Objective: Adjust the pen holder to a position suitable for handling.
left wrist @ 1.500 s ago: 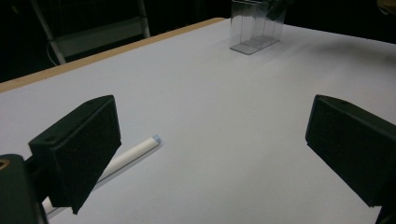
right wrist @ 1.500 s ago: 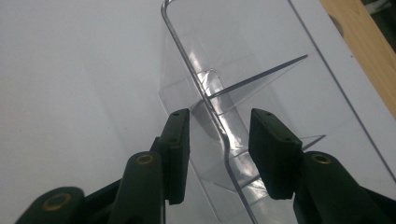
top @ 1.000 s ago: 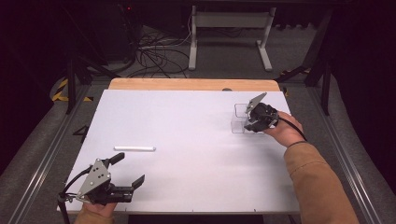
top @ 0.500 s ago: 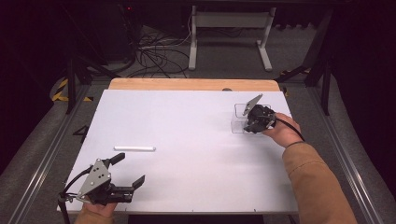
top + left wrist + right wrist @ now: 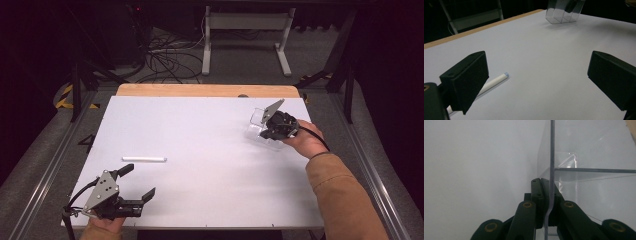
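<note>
So the right gripper [image 5: 266, 127] has just been closing and now pinches one thin wall of the clear plastic organizer [image 5: 564, 173], at the table's [image 5: 210, 130] far right corner. Looks like the pick-up step. Left gripper [image 5: 137, 182] sits spread wide at the table's near left, white tube [image 5: 144, 159] just beyond. Next I'd guess a steady lift, since that thin-wall grip could let it swing.

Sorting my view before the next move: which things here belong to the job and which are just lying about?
In the job: clear plastic box, its wall clamped in the right gripper.

Lying about: white tube on the table, near the open, idle left gripper.
</note>
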### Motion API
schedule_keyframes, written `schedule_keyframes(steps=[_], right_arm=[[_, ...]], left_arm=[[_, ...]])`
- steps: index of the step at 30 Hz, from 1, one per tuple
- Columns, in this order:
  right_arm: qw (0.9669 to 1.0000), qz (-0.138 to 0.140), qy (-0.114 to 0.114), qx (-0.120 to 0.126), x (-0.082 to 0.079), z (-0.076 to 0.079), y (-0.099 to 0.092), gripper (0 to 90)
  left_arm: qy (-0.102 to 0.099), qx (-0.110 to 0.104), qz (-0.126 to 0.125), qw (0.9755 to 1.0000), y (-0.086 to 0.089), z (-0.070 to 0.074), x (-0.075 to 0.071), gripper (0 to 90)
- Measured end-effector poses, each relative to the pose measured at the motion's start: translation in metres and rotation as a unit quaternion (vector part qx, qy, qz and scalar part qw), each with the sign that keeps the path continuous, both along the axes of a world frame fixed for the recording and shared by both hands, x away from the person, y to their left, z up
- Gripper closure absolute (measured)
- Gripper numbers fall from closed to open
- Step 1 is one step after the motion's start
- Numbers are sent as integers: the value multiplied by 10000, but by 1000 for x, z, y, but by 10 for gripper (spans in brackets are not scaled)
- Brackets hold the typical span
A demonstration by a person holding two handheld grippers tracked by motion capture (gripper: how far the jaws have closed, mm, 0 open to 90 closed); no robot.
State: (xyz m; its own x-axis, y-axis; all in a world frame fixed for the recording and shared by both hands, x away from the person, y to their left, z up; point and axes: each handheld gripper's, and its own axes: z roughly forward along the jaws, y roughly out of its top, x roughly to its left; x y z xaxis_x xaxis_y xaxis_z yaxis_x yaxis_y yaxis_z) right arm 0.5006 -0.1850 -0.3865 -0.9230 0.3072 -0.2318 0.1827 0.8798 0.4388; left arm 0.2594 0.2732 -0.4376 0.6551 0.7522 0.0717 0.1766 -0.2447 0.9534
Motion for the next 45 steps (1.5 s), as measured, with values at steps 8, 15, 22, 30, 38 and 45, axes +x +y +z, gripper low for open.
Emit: schedule_keyframes(steps=[8, 15, 22, 30, 38, 45], right_arm=[[9990, 414, 134, 109, -28, 20, 42, 866], [9961, 861, 180, 18, -51, 24, 81, 862], [9917, 1237, 333, -90, -68, 17, 118, 862], [9869, 1516, 510, -212, -75, 2, 148, 862], [9842, 1657, 576, -252, -81, -6, 168, 864], [9826, 1733, 579, -318, -83, -9, 177, 866]], left_arm=[[17, -28, -13, 10000, 0, 0, 1, 43], [37, -58, -6, 10000, 1, -1, 1, 43], [24, -38, -12, 10000, 1, -1, 1, 43], [39, -69, -9, 10000, 2, -1, 1, 43], [36, -32, -28, 10000, 2, -1, 1, 43], [56, -46, -42, 10000, 2, -1, 1, 43]])
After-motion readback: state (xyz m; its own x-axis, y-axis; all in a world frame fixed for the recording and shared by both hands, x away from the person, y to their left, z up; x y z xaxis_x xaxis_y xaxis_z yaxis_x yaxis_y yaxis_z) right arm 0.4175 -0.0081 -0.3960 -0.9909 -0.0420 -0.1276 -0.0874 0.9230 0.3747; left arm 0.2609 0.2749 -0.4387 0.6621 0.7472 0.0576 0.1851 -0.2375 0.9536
